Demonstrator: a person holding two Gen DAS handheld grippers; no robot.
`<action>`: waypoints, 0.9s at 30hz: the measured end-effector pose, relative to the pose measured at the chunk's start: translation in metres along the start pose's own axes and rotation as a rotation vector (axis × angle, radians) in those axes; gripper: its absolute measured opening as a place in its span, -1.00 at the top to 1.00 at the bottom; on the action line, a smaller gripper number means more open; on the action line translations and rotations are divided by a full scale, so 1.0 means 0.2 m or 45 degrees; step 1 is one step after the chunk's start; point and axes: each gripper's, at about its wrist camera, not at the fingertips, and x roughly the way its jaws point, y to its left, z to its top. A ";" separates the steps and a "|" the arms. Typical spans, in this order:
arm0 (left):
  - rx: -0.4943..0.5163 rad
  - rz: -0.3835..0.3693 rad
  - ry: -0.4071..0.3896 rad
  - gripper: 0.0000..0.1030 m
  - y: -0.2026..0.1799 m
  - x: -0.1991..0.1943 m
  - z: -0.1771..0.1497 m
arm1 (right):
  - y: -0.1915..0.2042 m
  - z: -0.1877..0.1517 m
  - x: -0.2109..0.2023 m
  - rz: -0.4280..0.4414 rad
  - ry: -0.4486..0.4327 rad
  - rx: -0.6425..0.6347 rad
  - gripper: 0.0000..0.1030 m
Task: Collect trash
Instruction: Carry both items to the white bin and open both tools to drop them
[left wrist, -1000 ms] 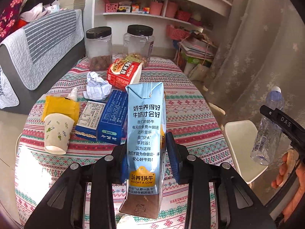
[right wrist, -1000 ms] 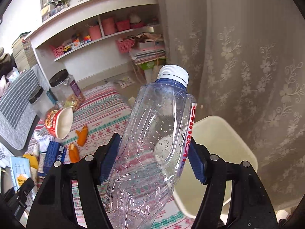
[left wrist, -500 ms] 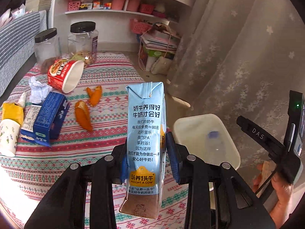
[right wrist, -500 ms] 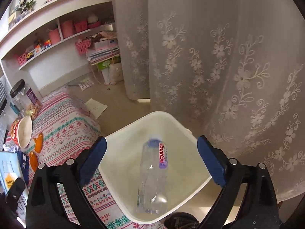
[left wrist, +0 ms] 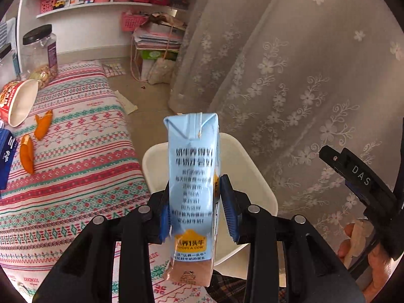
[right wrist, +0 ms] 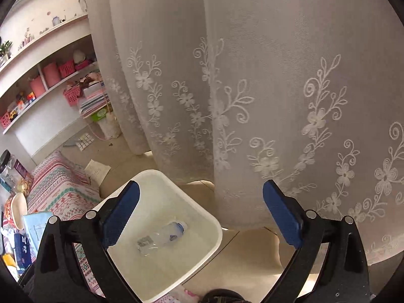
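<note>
Milk carton (left wrist: 193, 189) between left fingers (left wrist: 228, 209)

- A lived-in home room is shown.
- White wall shelves (left wrist: 106, 2) are filled with pink baskets (left wrist: 131, 21) and toys.
- A lace curtain (right wrist: 252, 88) is hung to the floor.
- A patterned tablecloth (left wrist: 75, 156) is spread.

Black fingers (right wrist: 118, 214), blue pads (right wrist: 281, 214)

Open mouth on the white bin (right wrist: 202, 209), only a plastic bottle (right wrist: 161, 238) lying flat on its bottom. Hemmed by lace curtain (right wrist: 252, 101) just behind and the tablecloth's (left wrist: 75, 176) edge alongside. Across the cloth's far side: orange peels (left wrist: 26, 156), tipped noodle cup (left wrist: 17, 103), jar (left wrist: 40, 50); near edge bare.
</note>
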 end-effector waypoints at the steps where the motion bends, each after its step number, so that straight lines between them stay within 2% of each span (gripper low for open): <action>1: 0.005 -0.004 0.001 0.30 -0.02 0.01 0.00 | -0.02 0.00 0.00 -0.002 0.003 0.004 -0.83; 3: 0.022 -0.010 0.012 0.04 -0.06 0.04 -0.01 | -0.04 0.01 0.01 -0.003 0.005 0.010 -0.83; 6: 0.053 0.025 -0.015 -0.22 -0.09 0.03 -0.02 | -0.07 0.02 0.00 -0.001 -0.005 0.015 -0.83; 11: 0.101 0.176 -0.058 -0.28 -0.07 -0.03 -0.02 | -0.05 0.02 -0.01 0.017 -0.008 0.009 -0.83; 15: 0.123 0.336 -0.092 -0.44 -0.01 -0.10 -0.02 | 0.05 0.00 -0.02 0.041 -0.015 -0.031 -0.86; 18: 0.123 0.429 -0.118 -0.56 0.07 -0.17 -0.02 | 0.15 -0.02 -0.04 0.067 -0.009 -0.077 -0.86; 27: 0.067 0.692 -0.142 -0.63 0.41 -0.37 -0.06 | 0.53 -0.16 -0.13 0.165 -0.009 -0.292 -0.86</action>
